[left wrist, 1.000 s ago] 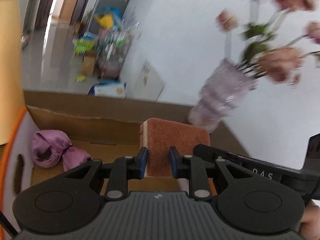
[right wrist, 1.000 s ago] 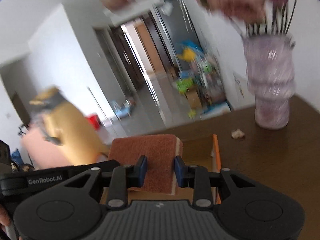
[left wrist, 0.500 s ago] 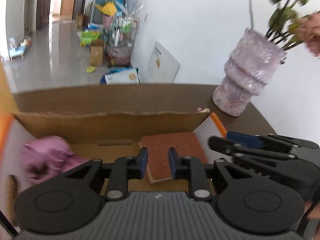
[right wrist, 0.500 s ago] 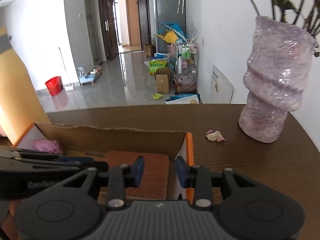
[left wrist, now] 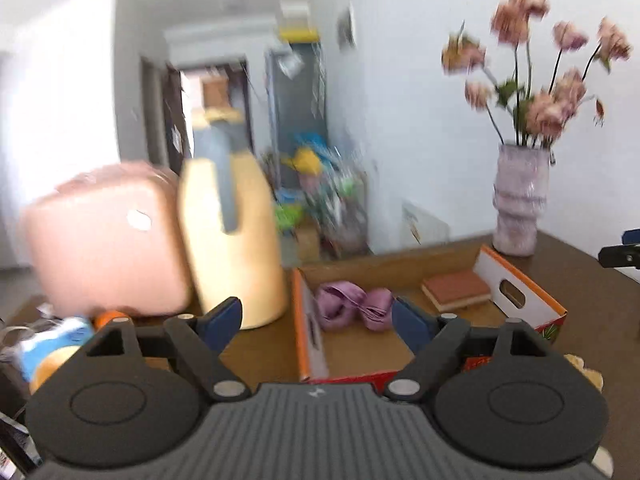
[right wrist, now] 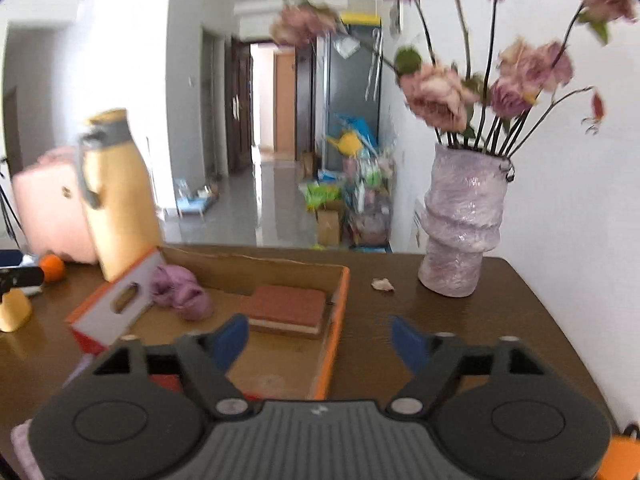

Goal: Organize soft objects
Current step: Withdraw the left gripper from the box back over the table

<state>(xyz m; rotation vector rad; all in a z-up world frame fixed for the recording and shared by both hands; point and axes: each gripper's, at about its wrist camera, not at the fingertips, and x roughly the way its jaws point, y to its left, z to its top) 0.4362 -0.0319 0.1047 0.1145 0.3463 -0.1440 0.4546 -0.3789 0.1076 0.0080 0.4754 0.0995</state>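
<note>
- Dark wooden table (right wrist: 460,332), spanning both views and carrying everything else.
- Cardboard box (right wrist: 338,304) with orange-edged walls, open at the top, near the table's middle; far and slightly left of the right gripper, far and slightly right of the left gripper.
- Tall yellow jug (left wrist: 232,240) just left of the box, with a pink case (left wrist: 104,236) behind it, both blurred.
- Lilac vase (right wrist: 464,224) of faded pink flowers, far right on the table, well apart from the box.
- Left gripper (left wrist: 316,320): fingers spread wide, nothing between them, touching nothing, raised near the box's front wall.
- Right gripper (right wrist: 318,338): likewise spread wide and empty, poised over the near right corner of the box.
- Brown scouring sponge (right wrist: 288,308) lying flat on the box floor against the right wall, long axis running left to right in the right wrist view; ahead and a little left of the right gripper, which looks the nearer of the two.
- Purple cloth bundle (left wrist: 352,306) resting at the box's far left, directly ahead of the left gripper.
- Soft items already boxed: sponge and bundle; judged that the next pick lies outside the box.
- Blue and yellow toy-like thing (left wrist: 52,344) at the near left of the table, nearest the left gripper and a likely next target; too blurred to name.
- Small orange ball (right wrist: 52,267) far left beside the jug.
- Fallen petal (right wrist: 382,284) between box and vase.
</note>
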